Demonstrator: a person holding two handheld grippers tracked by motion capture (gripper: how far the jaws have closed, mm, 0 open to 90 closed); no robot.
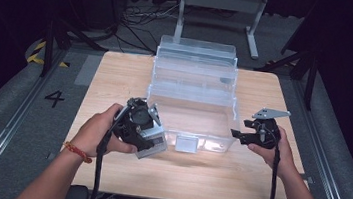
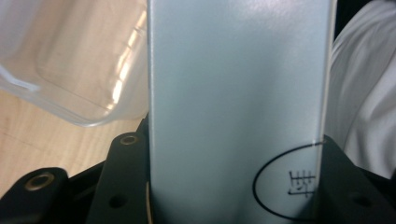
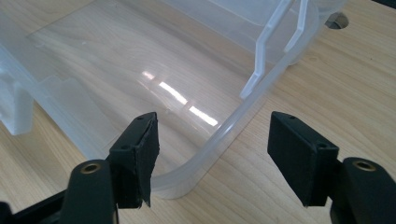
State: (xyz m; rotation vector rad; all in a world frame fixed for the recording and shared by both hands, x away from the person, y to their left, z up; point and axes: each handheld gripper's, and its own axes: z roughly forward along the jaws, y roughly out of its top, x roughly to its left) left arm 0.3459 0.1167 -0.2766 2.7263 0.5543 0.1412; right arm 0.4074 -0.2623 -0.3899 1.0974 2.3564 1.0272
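High view: A clear plastic storage bin [image 1: 192, 101] with stepped tiers sits mid-table on the light wooden tabletop [image 1: 196, 174], long axis running away from the person. The left gripper [image 1: 142, 128] is at the bin's near-left corner and grips a flat pale grey-white rectangular box [image 1: 152, 139], which is tilted and sits just beside the bin's front wall. The right gripper [image 1: 242, 134] is at the near-right corner, jaws pointing left toward the bin wall. A small clear latch tab [image 1: 187, 143] marks the front centre of the bin.

Left gripper view: The pale box [image 2: 238, 107] stands up between the black jaws, long axis along them, and the jaws clamp its two sides. A printed black oval with a character [image 2: 299, 184] sits low on its face. The clear bin's rounded rim [image 2: 70, 100] lies to the upper left over the wood, apart from the box. White cloth [image 2: 364, 98] is at right.

Right gripper view: Jaws stand open with nothing pressed between the pads; the bin's rounded corner rim [image 3: 219, 140] runs through the gap without touching either pad. A clear hinged handle [image 3: 275, 46] rises beyond.

Judgement: the box looks bound for the bin. The open top lies ahead and to the right of the left hand, which is the nearer; the front wall is the edge to clear. The right jaws are placed to steady the corner. The bin interior looks roomy.
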